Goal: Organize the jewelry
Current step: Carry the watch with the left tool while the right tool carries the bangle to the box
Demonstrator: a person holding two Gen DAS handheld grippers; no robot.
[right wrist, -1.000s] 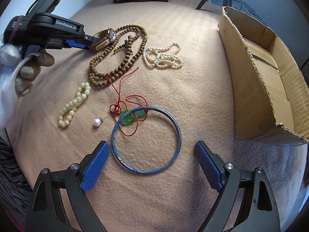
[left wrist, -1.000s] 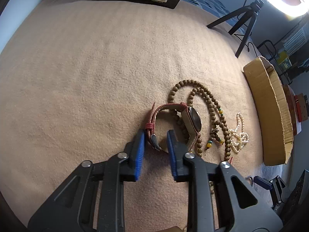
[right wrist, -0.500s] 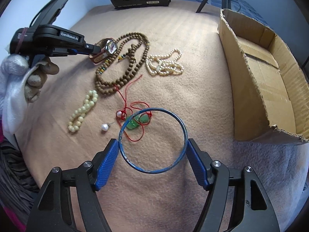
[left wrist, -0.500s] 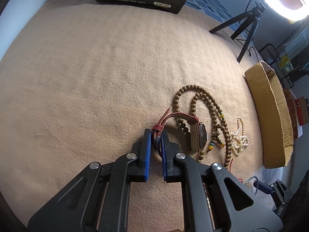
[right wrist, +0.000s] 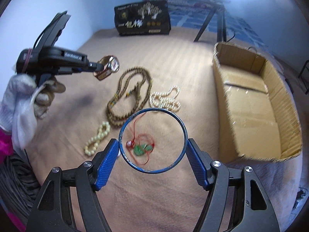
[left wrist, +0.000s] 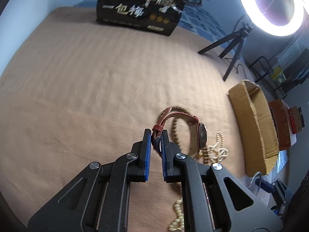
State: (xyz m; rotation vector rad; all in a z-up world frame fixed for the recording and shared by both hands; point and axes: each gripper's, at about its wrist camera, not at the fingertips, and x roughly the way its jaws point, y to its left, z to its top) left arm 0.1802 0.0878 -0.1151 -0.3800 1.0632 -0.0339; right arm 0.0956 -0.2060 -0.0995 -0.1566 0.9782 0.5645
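left gripper (left wrist: 156, 135) is clenched on the red strap of the watch (left wrist: 200, 135); the watch is held up off the blanket (left wrist: 81, 89), its face turned sideways and the strap loop hanging out past the pads. in the right view the watch (right wrist: 113, 65) is seen lifted above the blanket, well apart from the brown beads (right wrist: 133, 94) under it. right gripper (right wrist: 152, 148) is clamped across the blue bangle (right wrist: 153, 141), one pad pressed on each outer side, and the bangle is held raised and tilted. through the bangle a red cord with a green pendant (right wrist: 142, 148) is seen lying on the blanket. white pearls (right wrist: 166, 101) lie just right of the brown beads, and a cream bead bracelet (right wrist: 97, 138) lies left of the bangle. an open cardboard box (right wrist: 251, 104) sits on the right side of the blanket, and a black package (right wrist: 143, 20) stands at the far edge. a ring light (left wrist: 274, 5) on a tripod is seen in the left view.
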